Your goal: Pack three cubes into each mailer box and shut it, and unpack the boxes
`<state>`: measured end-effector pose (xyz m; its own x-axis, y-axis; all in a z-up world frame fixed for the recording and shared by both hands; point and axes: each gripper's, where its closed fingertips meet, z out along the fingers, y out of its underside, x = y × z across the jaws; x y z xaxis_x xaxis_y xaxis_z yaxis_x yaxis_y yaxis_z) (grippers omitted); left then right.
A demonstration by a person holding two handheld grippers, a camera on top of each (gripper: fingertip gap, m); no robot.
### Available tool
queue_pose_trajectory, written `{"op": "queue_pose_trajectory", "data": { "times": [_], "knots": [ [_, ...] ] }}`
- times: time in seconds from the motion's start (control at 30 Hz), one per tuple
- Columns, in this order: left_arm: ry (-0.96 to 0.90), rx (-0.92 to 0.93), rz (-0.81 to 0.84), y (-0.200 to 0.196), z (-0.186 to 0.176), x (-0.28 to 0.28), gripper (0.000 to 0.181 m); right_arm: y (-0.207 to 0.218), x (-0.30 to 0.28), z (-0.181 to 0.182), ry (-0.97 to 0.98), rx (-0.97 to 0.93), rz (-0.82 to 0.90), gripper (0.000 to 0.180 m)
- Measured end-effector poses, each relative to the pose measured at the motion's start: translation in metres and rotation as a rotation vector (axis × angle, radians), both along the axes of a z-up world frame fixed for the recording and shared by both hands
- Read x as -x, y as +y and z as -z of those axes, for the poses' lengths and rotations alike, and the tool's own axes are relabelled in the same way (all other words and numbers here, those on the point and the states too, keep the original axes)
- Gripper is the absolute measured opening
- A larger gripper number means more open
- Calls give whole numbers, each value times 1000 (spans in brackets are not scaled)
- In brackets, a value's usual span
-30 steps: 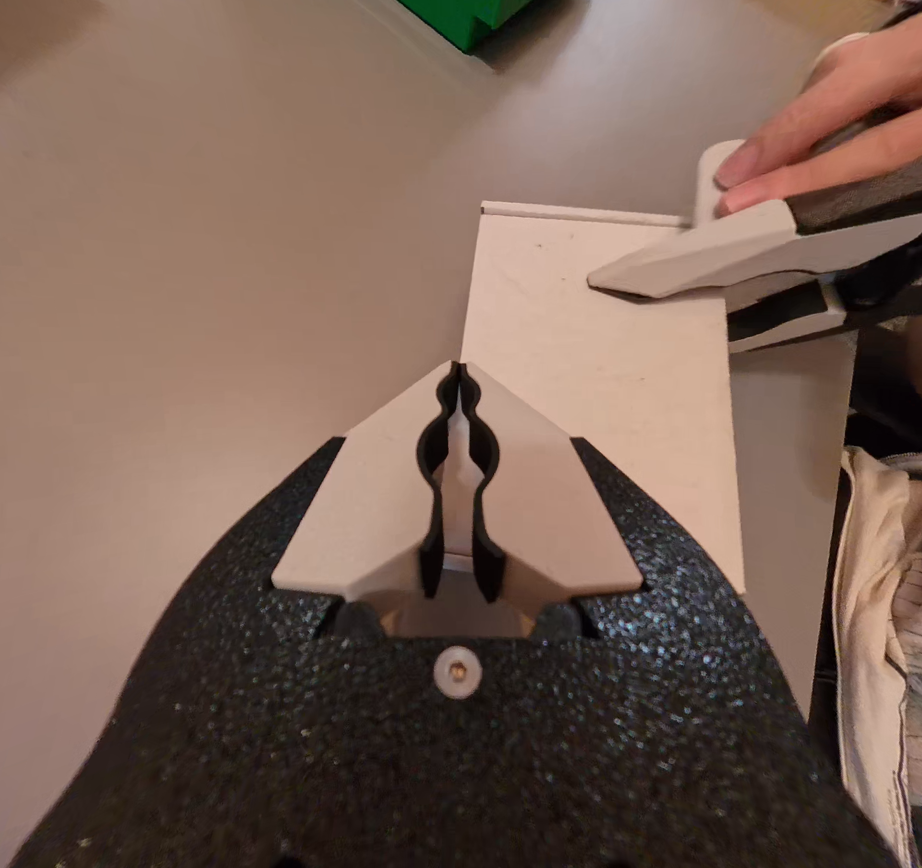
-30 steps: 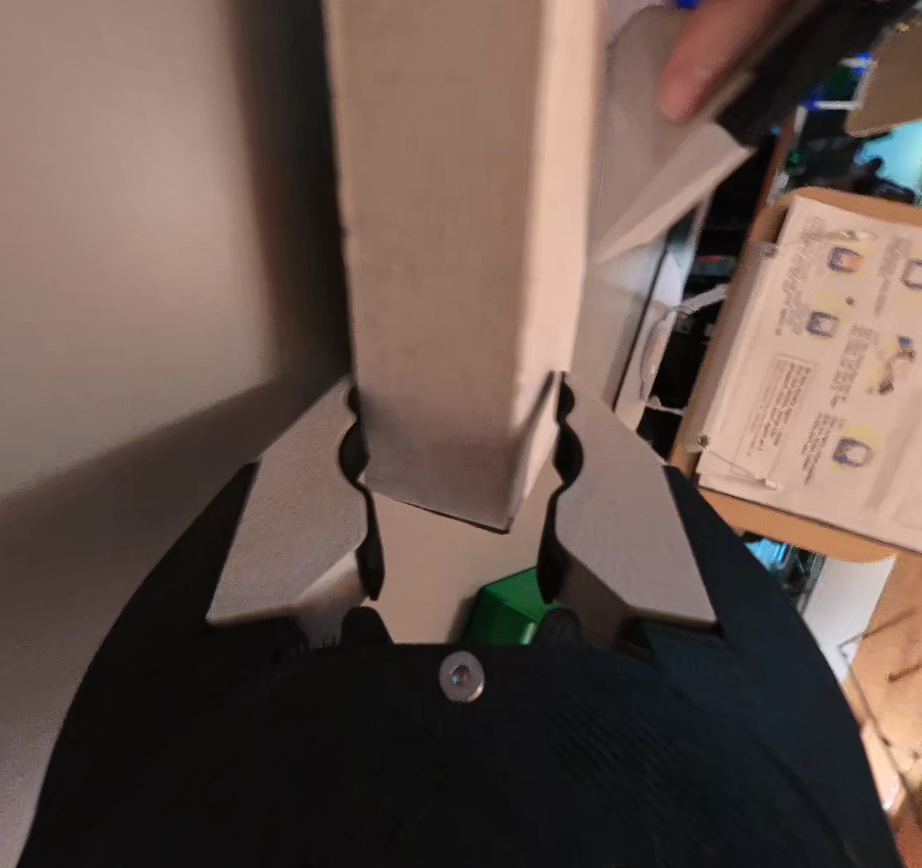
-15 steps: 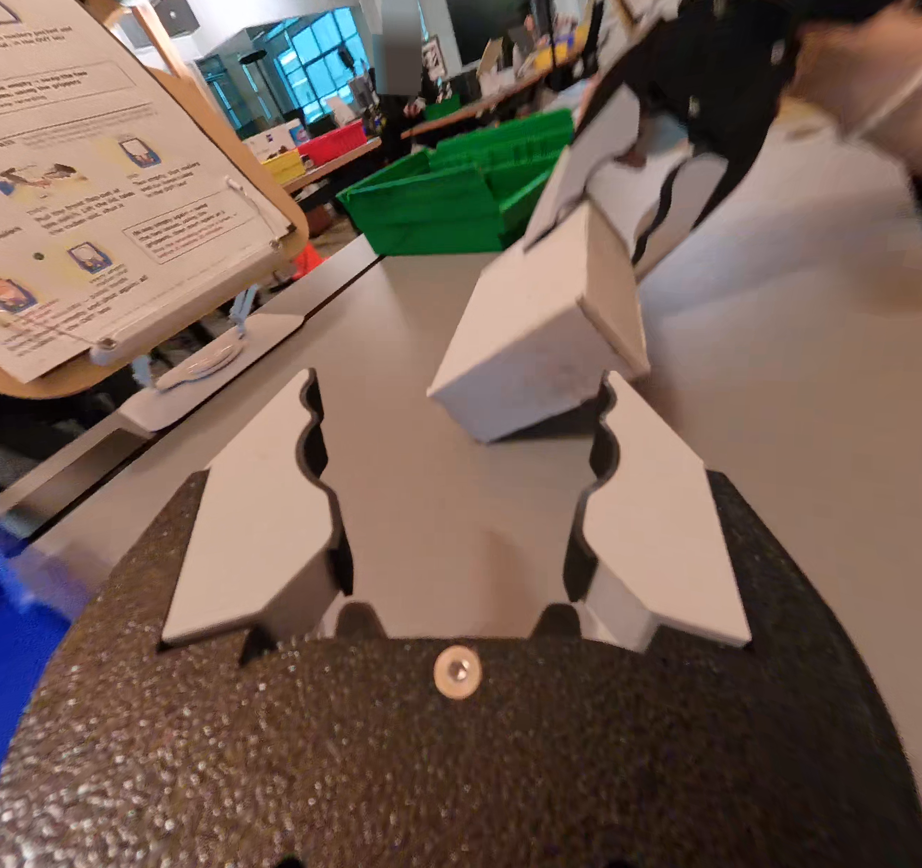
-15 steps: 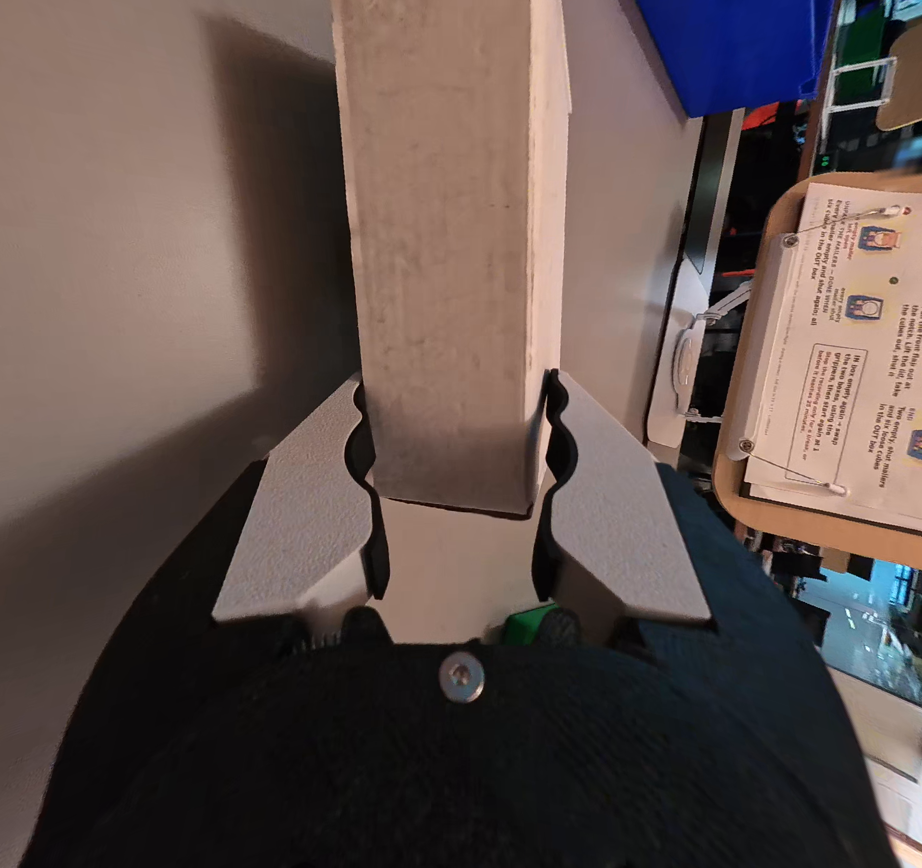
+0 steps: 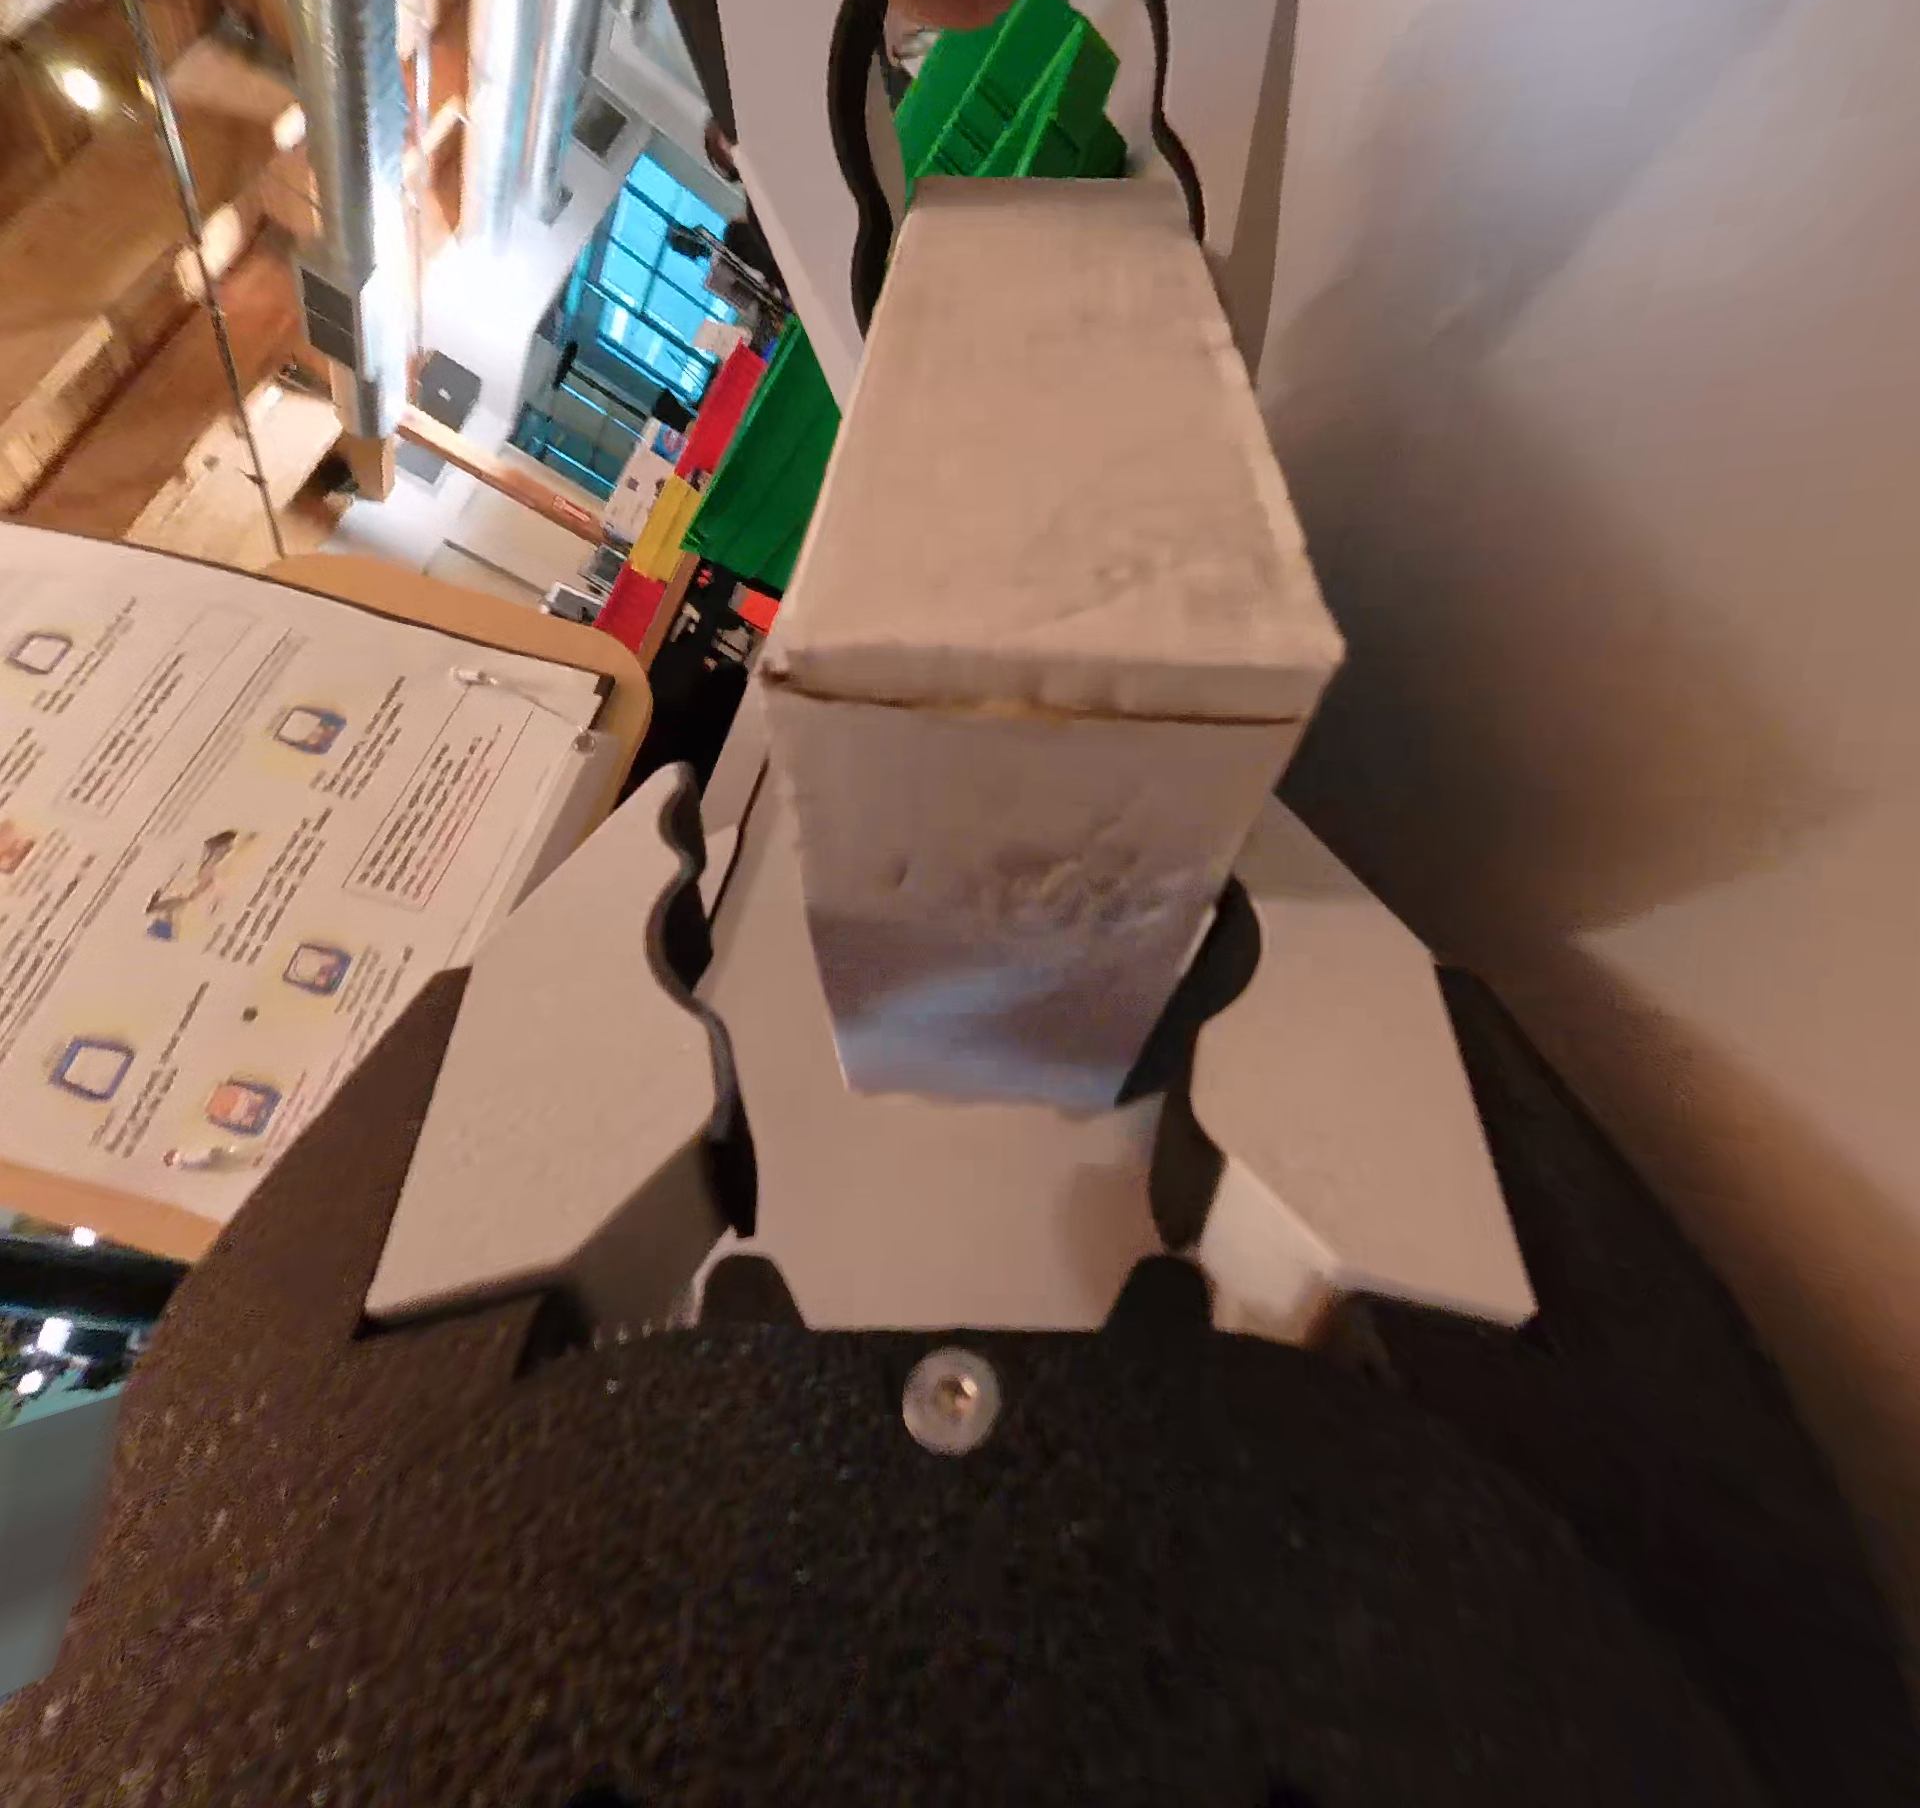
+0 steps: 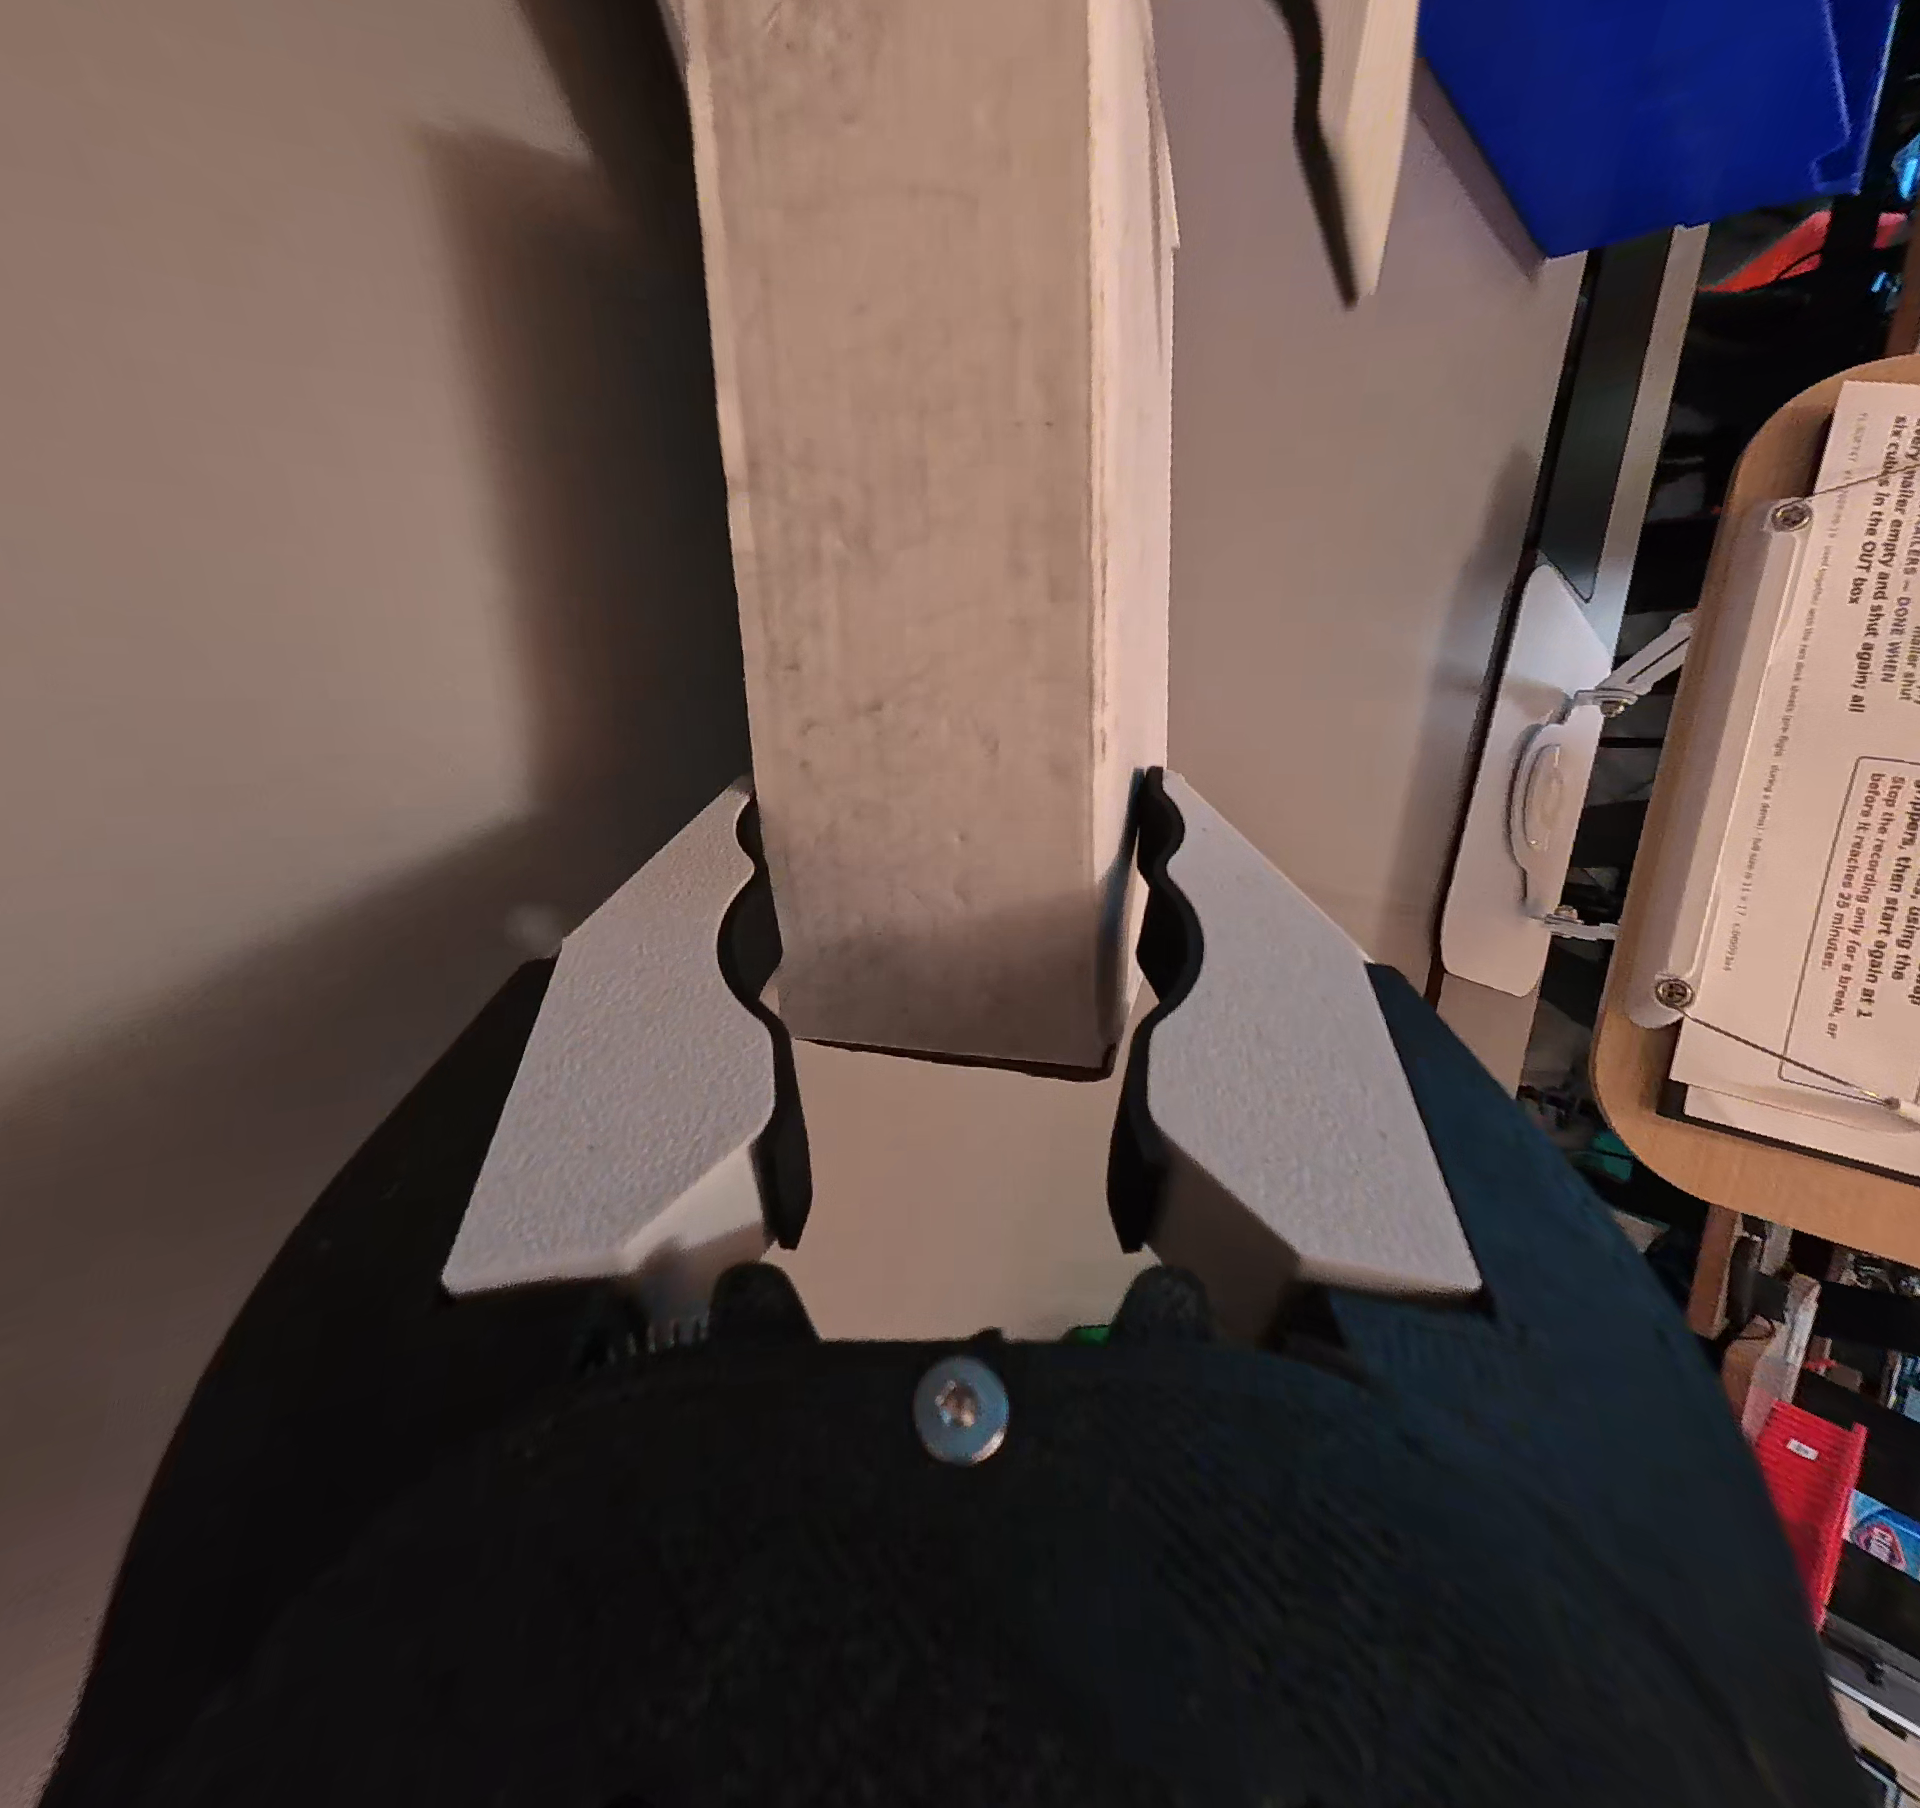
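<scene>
Now right tongs [image 6: 951, 937] clamp mailer box [image 6: 935, 470] end; left tongs [image 5: 961, 937] spread wide round opp. end.

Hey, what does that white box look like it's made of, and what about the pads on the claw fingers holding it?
The box looks like matte white paperboard: scuffed, fibrous faces and a brown raw edge along its seam. The pads lining the right claw look like black rubber or soft plastic, wavy-edged and dull; I can't tell which. The fingers behind them appear to be matte grey plastic with a fine grainy texture, possibly printed.
</scene>
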<state>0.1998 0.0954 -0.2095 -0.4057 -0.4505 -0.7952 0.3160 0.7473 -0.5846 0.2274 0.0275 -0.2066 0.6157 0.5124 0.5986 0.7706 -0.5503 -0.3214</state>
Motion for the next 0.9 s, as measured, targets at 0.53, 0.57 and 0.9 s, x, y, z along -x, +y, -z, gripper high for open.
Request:
{"op": "queue_pose_trajectory", "data": {
  "times": [0.53, 0.57, 0.9],
  "knots": [
    [31, -25, 108, -10, 9, -13, 70, 5, 30, -53, -441, -344, -11, 88],
    [36, -24, 105, -10, 9, -14, 70, 3, 31, -52, -479, -347, -1, 85],
    [45, -21, 103, -11, 8, -16, 70, 5, 45, -38, -685, -408, -69, 74]
  ]
}}
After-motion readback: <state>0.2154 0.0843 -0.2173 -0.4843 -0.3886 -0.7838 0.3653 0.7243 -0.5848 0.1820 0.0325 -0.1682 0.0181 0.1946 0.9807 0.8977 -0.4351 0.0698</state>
